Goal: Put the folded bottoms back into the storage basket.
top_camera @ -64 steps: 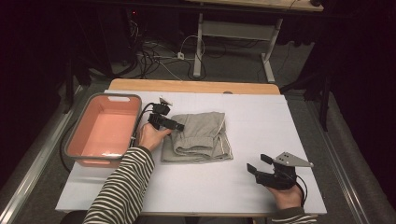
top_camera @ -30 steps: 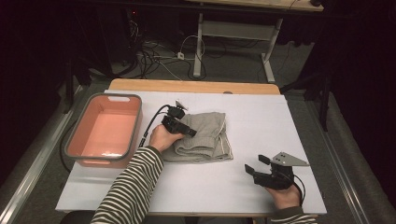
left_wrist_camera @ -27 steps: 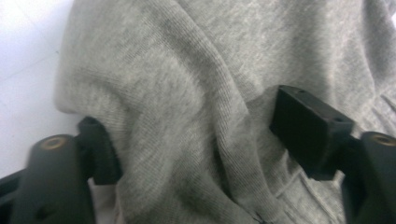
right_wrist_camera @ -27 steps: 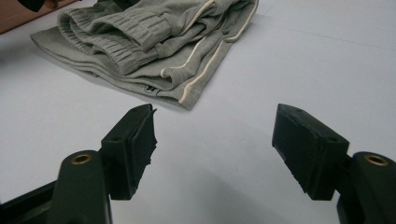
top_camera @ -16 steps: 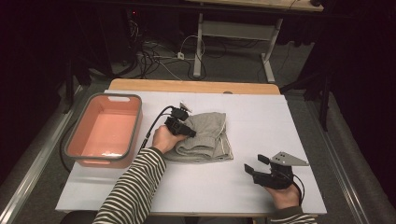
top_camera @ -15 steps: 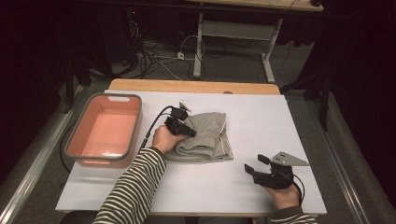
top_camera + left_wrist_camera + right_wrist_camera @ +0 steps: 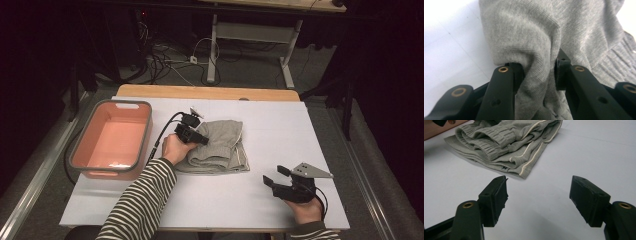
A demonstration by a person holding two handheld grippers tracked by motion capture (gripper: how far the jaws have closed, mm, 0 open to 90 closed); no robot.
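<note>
Garment [image 7: 220, 147] lies mid-table [image 7: 300, 130], right of the tub [image 7: 112, 140].

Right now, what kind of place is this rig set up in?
Probably a lab or recording workspace, not a home. A white-topped table stands in a dark room, loose cables run across the floor behind it, and a person works on folded grey clothing with a hand-held left gripper beside a pink bin.

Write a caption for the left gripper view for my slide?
The left gripper has just closed its jaws on a bunched fold of the grey clothes.
</note>
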